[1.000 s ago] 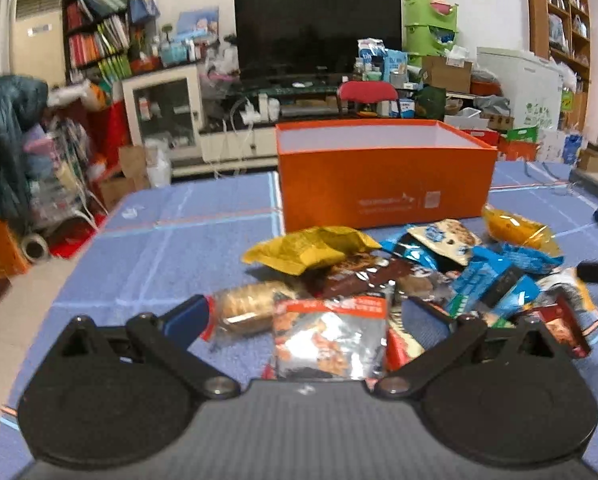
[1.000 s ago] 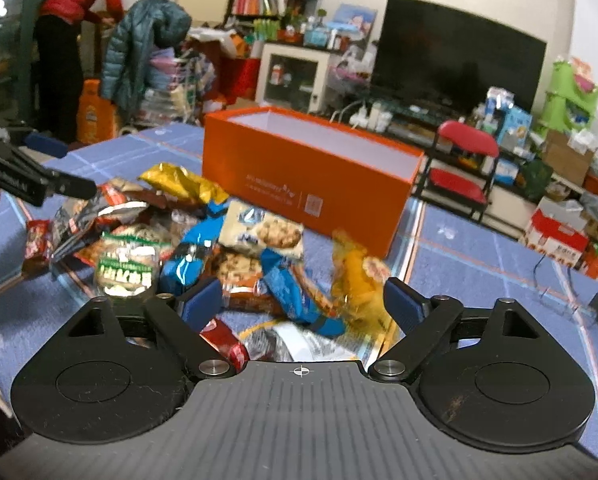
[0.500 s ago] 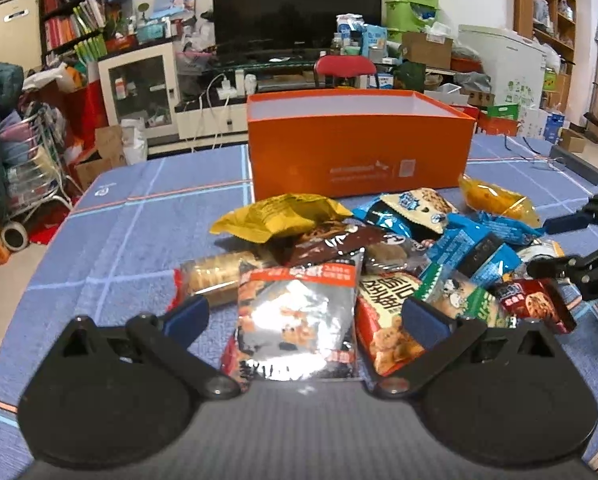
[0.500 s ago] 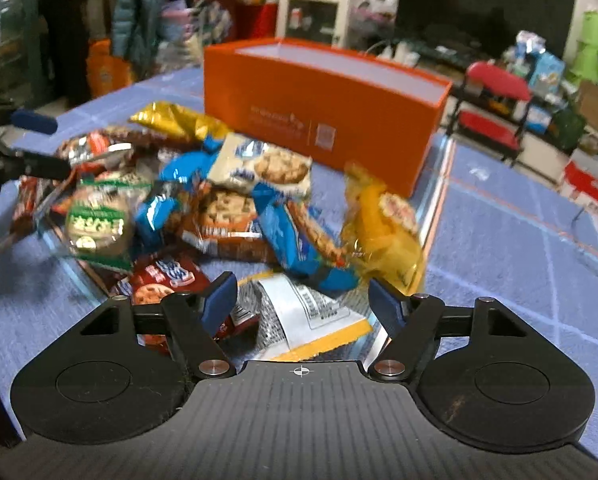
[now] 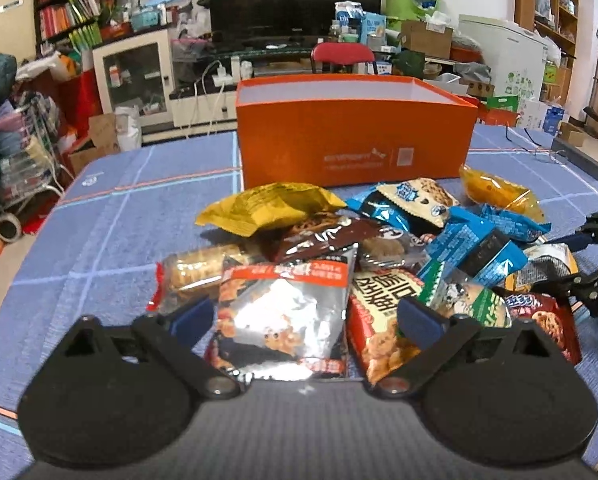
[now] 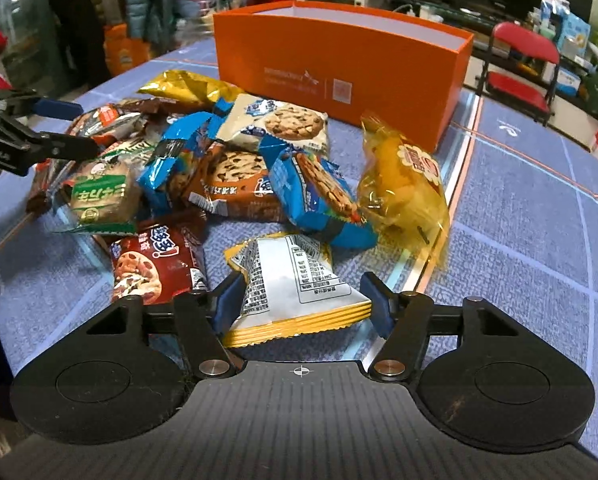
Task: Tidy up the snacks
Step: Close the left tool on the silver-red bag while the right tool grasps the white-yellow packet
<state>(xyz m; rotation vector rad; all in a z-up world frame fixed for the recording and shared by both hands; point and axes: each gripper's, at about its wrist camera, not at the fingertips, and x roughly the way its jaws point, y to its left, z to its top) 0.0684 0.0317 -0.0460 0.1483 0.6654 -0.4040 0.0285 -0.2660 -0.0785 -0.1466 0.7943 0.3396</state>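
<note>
Right gripper (image 6: 299, 306) has its jaws closing in around a silver-and-yellow packet (image 6: 295, 280), which lies between the blue pads with a sliver of gap on either side, so nothing is pinched yet. That packet lies flat on the blue tablecloth (image 6: 539, 240), nutrition label up, its long axis running away from the camera toward the orange box (image 6: 339, 68), the crimped yellow end nearest the gripper. Just left of it sits a dark red cookie packet (image 6: 155, 268); ahead, a blue cookie packet (image 6: 315, 196) overlaps its far end, and a yellow translucent bag (image 6: 403, 188) stands tilted to the right. The rest of the heap crowds the way to the box, which stands open at the far side of the pile. Left gripper (image 5: 303, 314) has just narrowed slightly yet stands wide, a silver-and-red foil packet (image 5: 287, 312) between its pads but untouched, long axis pointing toward the box.
</note>
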